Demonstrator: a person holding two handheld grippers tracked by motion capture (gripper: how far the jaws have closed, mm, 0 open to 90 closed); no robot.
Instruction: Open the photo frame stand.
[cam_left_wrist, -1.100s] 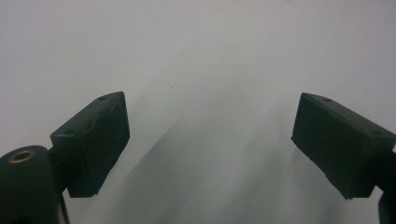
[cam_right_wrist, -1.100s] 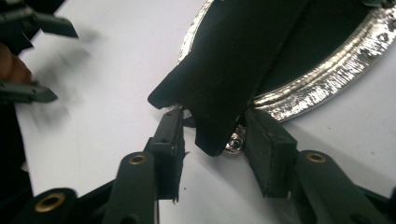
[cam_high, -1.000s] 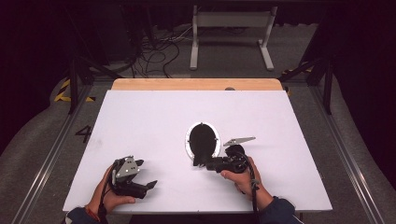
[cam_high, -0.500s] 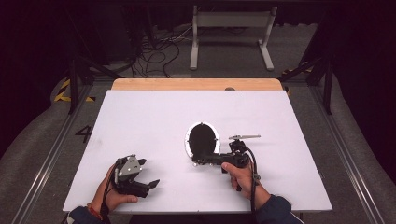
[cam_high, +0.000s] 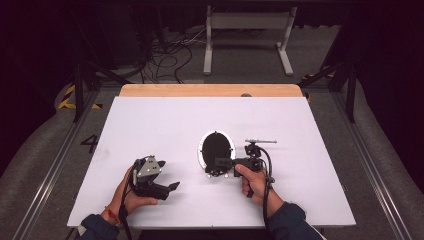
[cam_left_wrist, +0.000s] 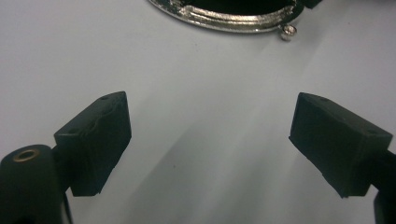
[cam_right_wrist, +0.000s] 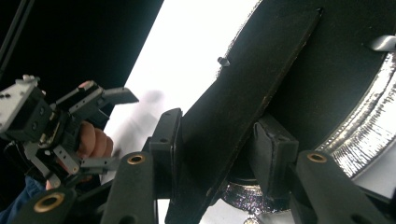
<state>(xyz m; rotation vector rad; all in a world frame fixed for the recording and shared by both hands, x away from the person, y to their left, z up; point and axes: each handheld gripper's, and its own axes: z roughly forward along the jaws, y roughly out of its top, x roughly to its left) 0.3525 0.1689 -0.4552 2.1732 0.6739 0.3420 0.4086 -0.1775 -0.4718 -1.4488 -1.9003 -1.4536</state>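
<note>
— Silver-rimmed oval frame (cam_high: 216, 149) is lying face down just past bench (cam_high: 150, 120) centre, towards 5 o'clock. Black back is facing up.
— What's the right hand-held gripper (cam_high: 219, 163) doing?
— It's coming in at the frame's 6 o'clock edge. Its jaws have just been closing, and they're now clamping the black back flap (cam_right_wrist: 247, 79), one pad on each face.
— Left hand-held gripper (cam_high: 172, 186)?
— Released, jaws standing wide with nothing between them, sitting at 8 o'clock from the frame and pointing at it. Embossed rim (cam_left_wrist: 224, 16) is showing ahead of it.
— How's it going to handle?
— I'm guessing a stiff cast-metal rim, moderately heavy, slippery on the polish. The flap is looking thin and hinged, so it's probably flexing under load. I'd be pinching the flap only to swing it and taking the rim edge for any lift. Likely glass in front, so fragile.
— Any markings?
— Nothing readable on the frame. I'm reading a "4" (cam_high: 90, 143) on the floor at 9 o'clock.
</note>
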